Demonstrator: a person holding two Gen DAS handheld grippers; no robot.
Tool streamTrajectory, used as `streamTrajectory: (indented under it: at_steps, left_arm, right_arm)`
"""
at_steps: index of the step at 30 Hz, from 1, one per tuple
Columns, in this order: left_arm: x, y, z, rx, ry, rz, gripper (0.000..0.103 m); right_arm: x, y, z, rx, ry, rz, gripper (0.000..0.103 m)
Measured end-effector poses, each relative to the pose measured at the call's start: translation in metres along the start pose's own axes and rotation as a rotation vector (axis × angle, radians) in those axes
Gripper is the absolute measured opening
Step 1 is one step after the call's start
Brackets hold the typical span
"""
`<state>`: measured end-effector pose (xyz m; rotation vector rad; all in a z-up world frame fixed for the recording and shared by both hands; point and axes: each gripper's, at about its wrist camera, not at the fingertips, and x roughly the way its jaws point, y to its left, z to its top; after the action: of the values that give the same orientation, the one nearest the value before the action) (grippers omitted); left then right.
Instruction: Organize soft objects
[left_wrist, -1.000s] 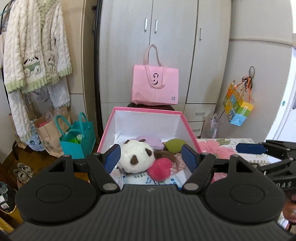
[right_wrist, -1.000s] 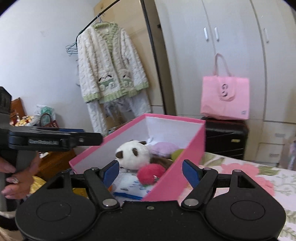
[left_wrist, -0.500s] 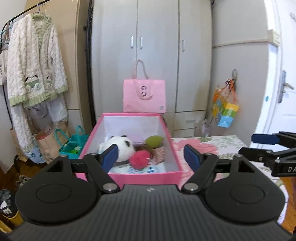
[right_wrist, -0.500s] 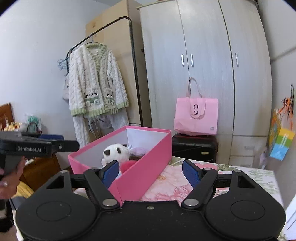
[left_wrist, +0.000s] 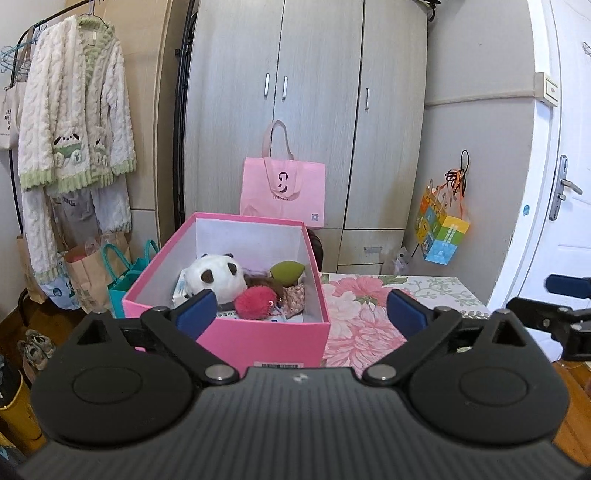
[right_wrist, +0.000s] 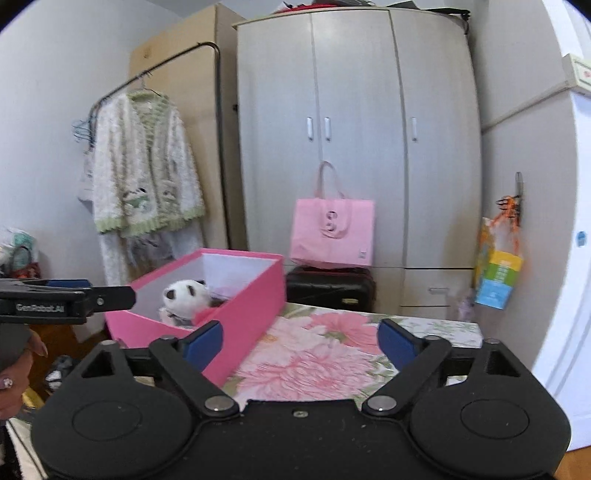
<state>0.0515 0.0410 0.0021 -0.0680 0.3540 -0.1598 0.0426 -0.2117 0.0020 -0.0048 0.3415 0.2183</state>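
A pink box (left_wrist: 258, 341) (right_wrist: 243, 314) stands on the flowered tabletop (left_wrist: 362, 317) (right_wrist: 314, 362). Inside lie a panda plush (left_wrist: 216, 275) (right_wrist: 183, 295), a red-pink pompom (left_wrist: 256, 302), a green soft piece (left_wrist: 286, 271) and a small flowered pouch (left_wrist: 295, 295). My left gripper (left_wrist: 301, 312) hangs in front of the box's near wall, its jaws opening with nothing held between them. My right gripper (right_wrist: 301, 339) is to the right of the box over the cloth, its jaws opening too, empty. Each gripper shows at the edge of the other's view.
A grey wardrobe (left_wrist: 306, 110) stands behind, with a pink tote bag (left_wrist: 283, 194) on a dark case (right_wrist: 330, 288). A knitted cardigan (left_wrist: 74, 122) hangs on a rack at left, bags (left_wrist: 122, 273) on the floor below. A colourful bag (left_wrist: 441, 229) hangs right, beside a white door (left_wrist: 565, 206).
Both grippers drew back from the box, which now looks smaller and farther. Both pairs of jaws spread wider. The right view swung rightward, over the flowered cloth.
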Motion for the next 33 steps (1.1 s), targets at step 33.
streamTrajectory:
  at_steps: [33]
  left_arm:
    - [-0.015,-0.029,-0.028,0.078,0.042,0.053,0.103]
  right_arm:
    - [-0.029,0.007,-0.018,0.02,0.114,-0.186,0.103]
